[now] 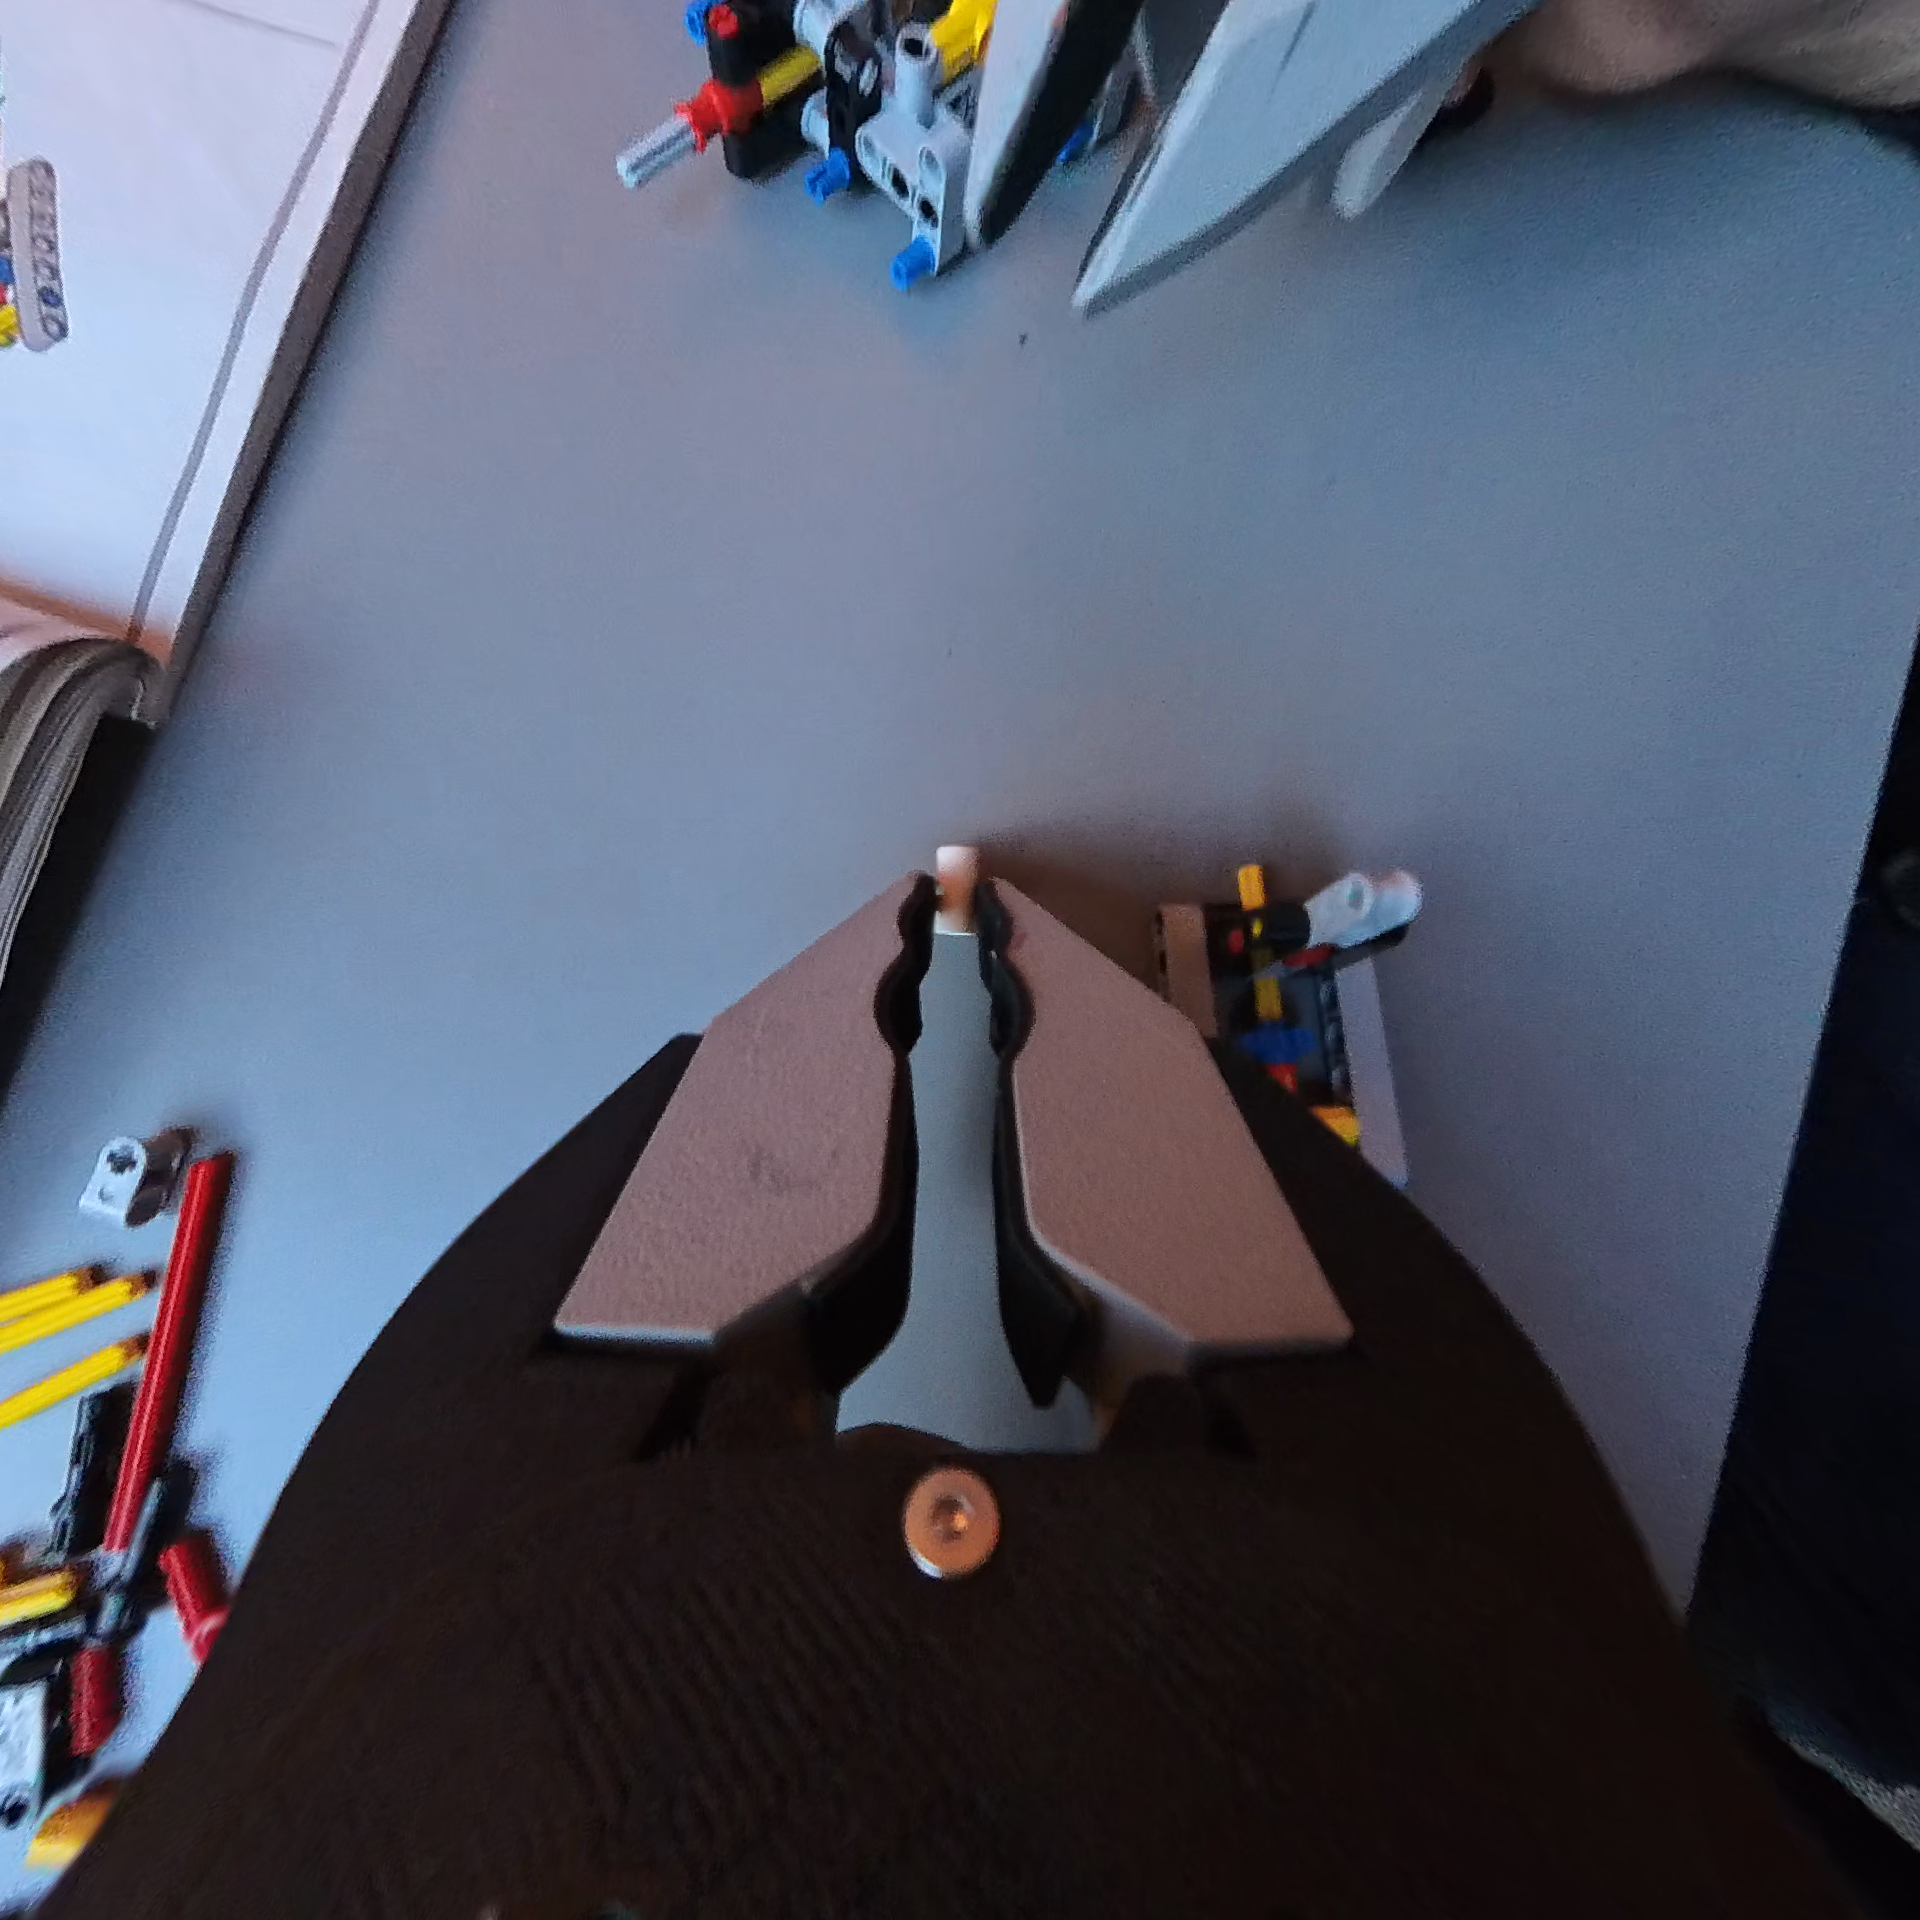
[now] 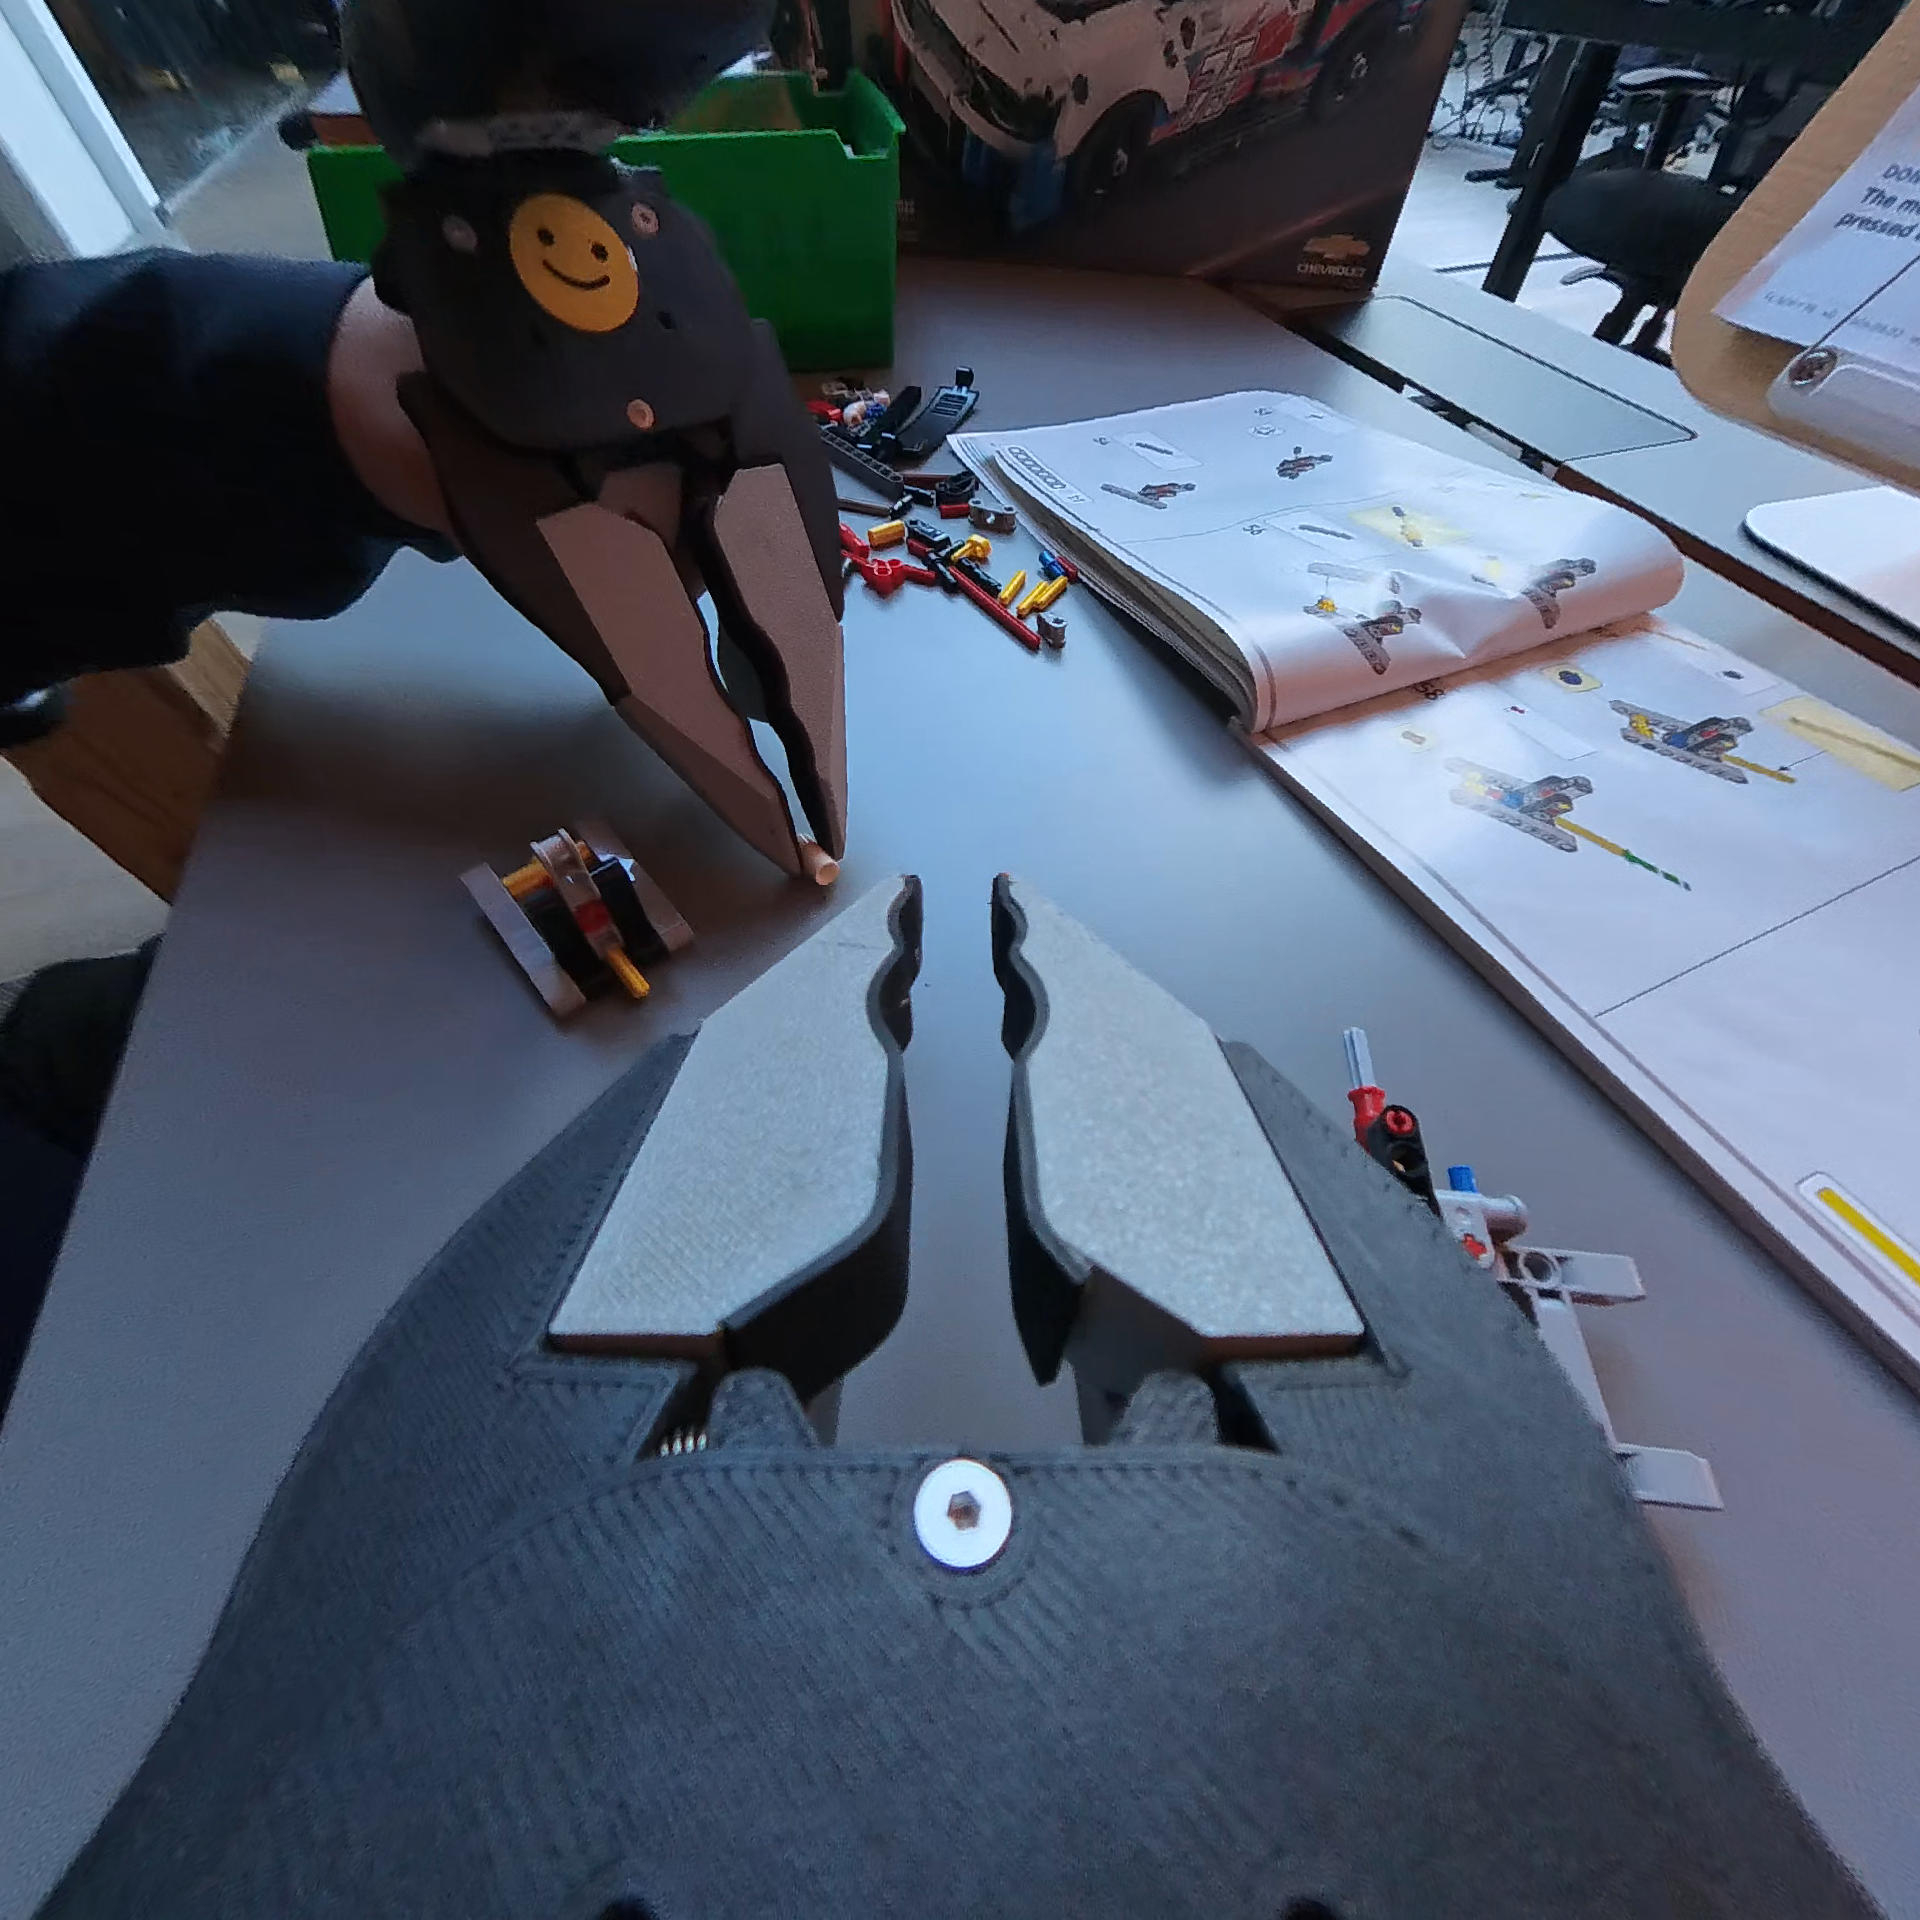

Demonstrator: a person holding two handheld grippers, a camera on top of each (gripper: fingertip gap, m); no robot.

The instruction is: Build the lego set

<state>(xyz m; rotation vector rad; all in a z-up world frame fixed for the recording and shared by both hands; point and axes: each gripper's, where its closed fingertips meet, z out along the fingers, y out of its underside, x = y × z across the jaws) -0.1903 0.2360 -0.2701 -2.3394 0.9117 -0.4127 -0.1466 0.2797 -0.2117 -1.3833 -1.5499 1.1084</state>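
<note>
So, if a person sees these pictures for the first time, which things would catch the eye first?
Probably the left gripper, tips down on the grey table, pinching a small tan peg. Just left of it sits a little black, yellow and grey brick assembly. The right gripper hovers open and bare nearby, with the open instruction booklet to the right.

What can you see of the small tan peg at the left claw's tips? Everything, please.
The tan peg is a short, pale tan cylinder, plastic by the look, its outer end apparently hollow. The left claw pinches it at the very tips, one pad on each side, with one end poking out past them. It sits low, at or just above the grey table; contact is unclear. The small brick assembly sits apart, beside it.
</note>
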